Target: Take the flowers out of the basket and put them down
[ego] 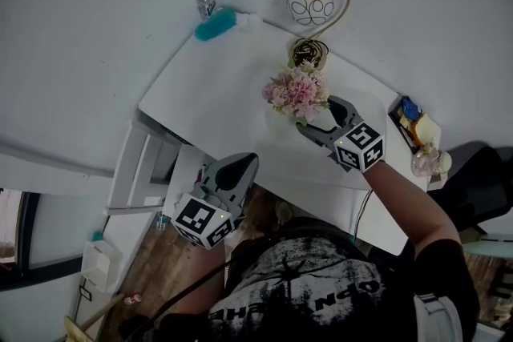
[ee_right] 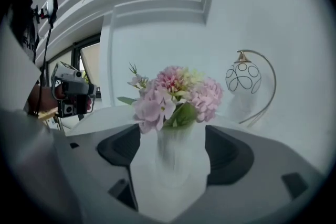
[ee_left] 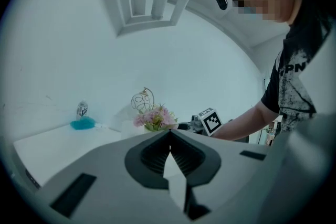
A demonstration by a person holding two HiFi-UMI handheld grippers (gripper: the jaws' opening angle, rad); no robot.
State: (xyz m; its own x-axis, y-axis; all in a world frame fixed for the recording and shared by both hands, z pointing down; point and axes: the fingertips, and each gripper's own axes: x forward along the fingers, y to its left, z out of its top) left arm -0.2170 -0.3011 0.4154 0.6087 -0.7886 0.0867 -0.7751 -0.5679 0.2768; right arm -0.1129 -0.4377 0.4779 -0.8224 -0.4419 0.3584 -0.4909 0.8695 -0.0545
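Note:
A bunch of pink flowers [ego: 298, 90] with a white wrapped base stands on the white table [ego: 216, 92], in front of a gold arched stand with a round wire ball [ego: 311, 6]. My right gripper [ego: 315, 114] is open, one jaw on each side of that white base [ee_right: 178, 149]; the blooms [ee_right: 176, 94] rise just above the jaws. My left gripper [ego: 247, 162] is shut and holds nothing, off the table's near edge. From the left gripper [ee_left: 169, 136] view the flowers [ee_left: 154, 118] show far off beside the right gripper's marker cube [ee_left: 210, 122].
A teal brush [ego: 215, 26] and a small can [ego: 206, 4] lie at the table's far corner. A dark wire coil [ego: 308, 52] sits behind the flowers. Small items [ego: 421, 132] crowd a shelf at the right. White shelving [ego: 144, 164] stands left of the table.

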